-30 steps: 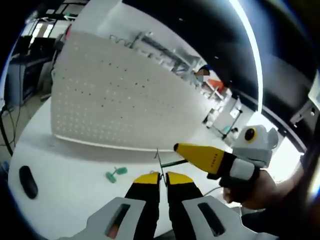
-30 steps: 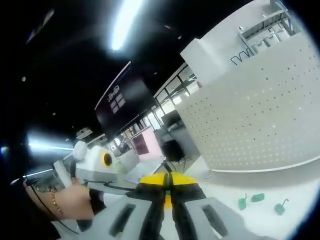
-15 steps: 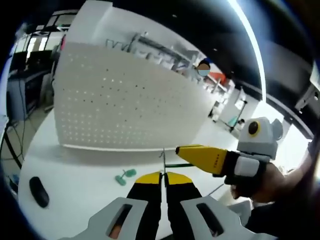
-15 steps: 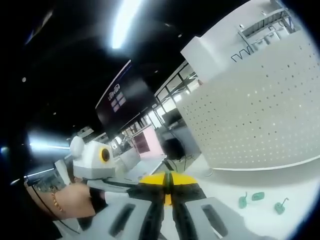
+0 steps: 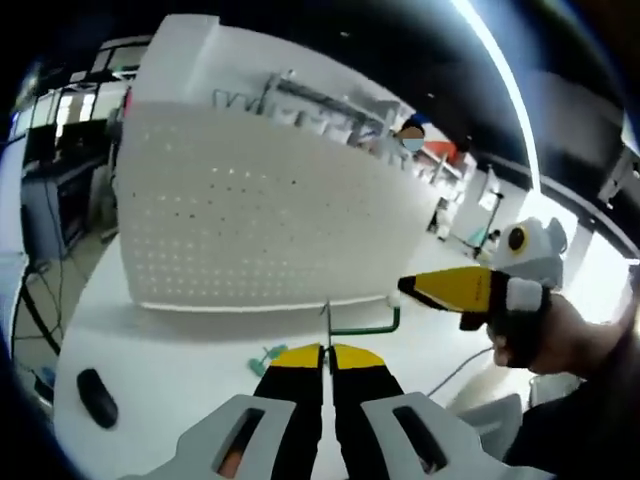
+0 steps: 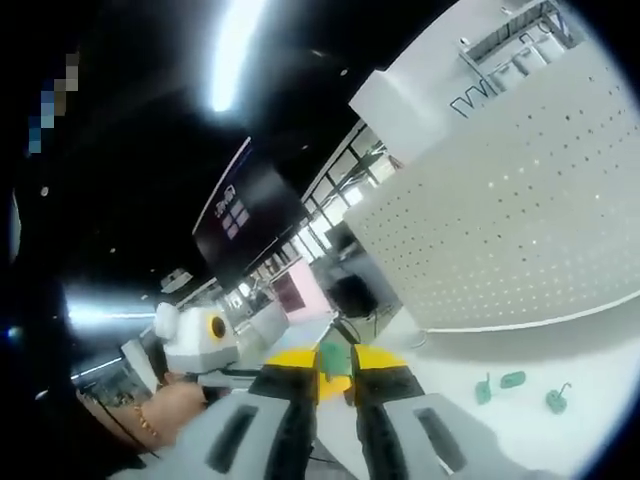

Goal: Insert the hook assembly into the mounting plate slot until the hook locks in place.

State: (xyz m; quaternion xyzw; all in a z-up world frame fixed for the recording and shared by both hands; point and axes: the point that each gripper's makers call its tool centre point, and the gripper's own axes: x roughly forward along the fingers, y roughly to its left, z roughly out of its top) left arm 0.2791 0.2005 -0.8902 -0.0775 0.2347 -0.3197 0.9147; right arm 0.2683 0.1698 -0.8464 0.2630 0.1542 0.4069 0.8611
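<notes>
We work over a white table (image 5: 150, 340) before a pegboard (image 5: 250, 220), left gripper (image 5: 324, 350) pinching a wire hook (image 5: 360, 325), right gripper (image 6: 334, 358) nipping a green piece (image 6: 333, 357), spare hooks (image 6: 512, 385) lying on the table.

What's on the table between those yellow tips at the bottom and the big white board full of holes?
In the left gripper view, a small green piece lies before the pegboard; otherwise bare white table.

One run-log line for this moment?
left hand-held gripper: shut on hook | right hand-held gripper: holding green plate | pegboard: untouched | hook: not inserted
</notes>
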